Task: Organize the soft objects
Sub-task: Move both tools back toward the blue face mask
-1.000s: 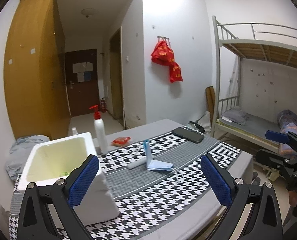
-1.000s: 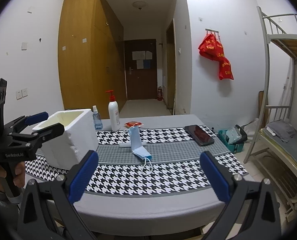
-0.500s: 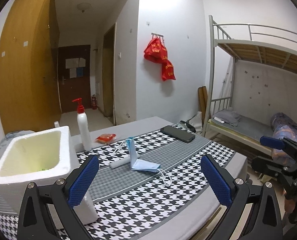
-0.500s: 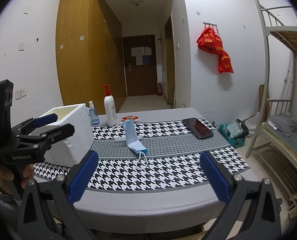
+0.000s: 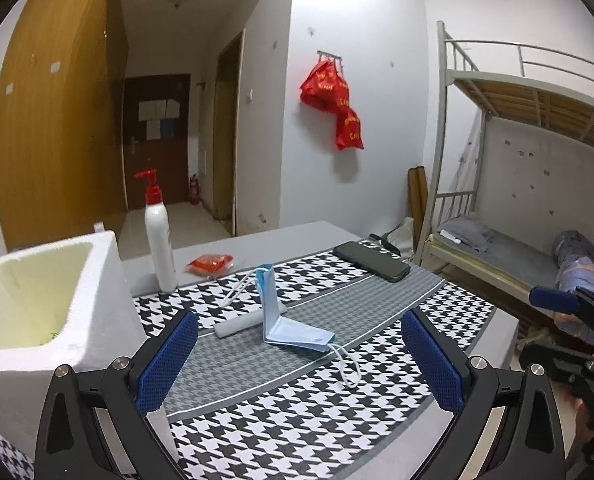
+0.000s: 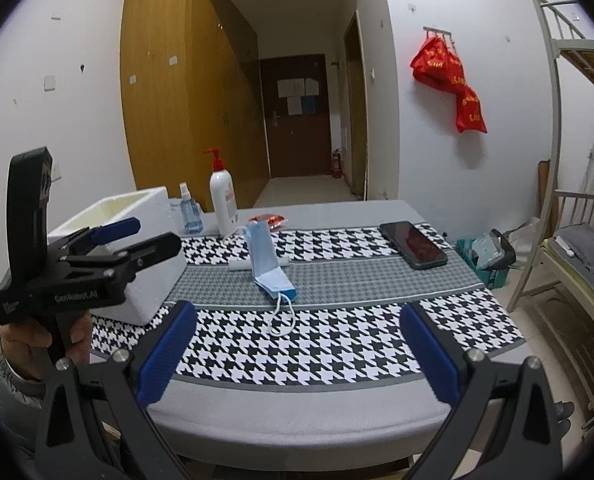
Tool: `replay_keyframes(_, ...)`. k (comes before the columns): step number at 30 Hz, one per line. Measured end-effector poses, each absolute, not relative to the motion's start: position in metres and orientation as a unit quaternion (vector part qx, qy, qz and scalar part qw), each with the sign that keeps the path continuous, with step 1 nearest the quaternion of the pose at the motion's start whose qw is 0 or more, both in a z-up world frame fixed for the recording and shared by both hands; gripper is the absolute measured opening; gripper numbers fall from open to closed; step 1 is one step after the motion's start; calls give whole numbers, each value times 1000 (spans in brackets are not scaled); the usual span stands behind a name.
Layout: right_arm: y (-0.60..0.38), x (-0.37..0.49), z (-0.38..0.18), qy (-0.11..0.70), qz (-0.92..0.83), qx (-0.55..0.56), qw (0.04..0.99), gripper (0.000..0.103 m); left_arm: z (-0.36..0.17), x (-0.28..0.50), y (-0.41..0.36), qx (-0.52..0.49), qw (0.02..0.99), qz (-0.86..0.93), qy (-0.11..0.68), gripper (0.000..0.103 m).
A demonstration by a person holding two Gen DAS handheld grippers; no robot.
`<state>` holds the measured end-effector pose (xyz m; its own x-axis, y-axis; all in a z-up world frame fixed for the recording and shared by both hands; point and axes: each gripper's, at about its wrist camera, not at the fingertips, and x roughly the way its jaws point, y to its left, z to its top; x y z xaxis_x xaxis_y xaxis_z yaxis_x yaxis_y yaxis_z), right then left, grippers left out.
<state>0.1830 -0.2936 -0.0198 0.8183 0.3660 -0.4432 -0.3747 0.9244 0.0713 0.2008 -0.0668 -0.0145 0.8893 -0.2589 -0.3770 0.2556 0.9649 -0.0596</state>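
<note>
Both grippers hang empty with their jaws spread wide: the left gripper [image 5: 295, 360] fills the bottom of its own view, the right gripper [image 6: 295, 354] the bottom of its own. The task's thing, a blue face mask [image 5: 287, 320], sits at centre frame on the houndstooth cloth [image 5: 297, 432], folded so one half stands up against a white roll [image 5: 237, 325], its ear loop [image 5: 347, 368] trailing toward the camera. The likeliest fault is a pinch that catches only the loop or one ply, so the mask unfolds or slips free; a low approach could also knock the roll rolling or snag the cloth. The foam box [image 5: 45, 312] at left frame crowds the left gripper, and the pump bottle [image 5: 159, 236] behind could tip. The phone [image 5: 371, 260] lies well apart at upper right. Open cloth lies below the mask.
</note>
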Motion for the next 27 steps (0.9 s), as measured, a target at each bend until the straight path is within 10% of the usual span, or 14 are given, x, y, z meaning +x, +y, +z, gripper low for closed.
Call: replay_keyframes(27,-299,253,-65,294,209,-6,933,102,-45,296,-75,-25,967,-71,244,97)
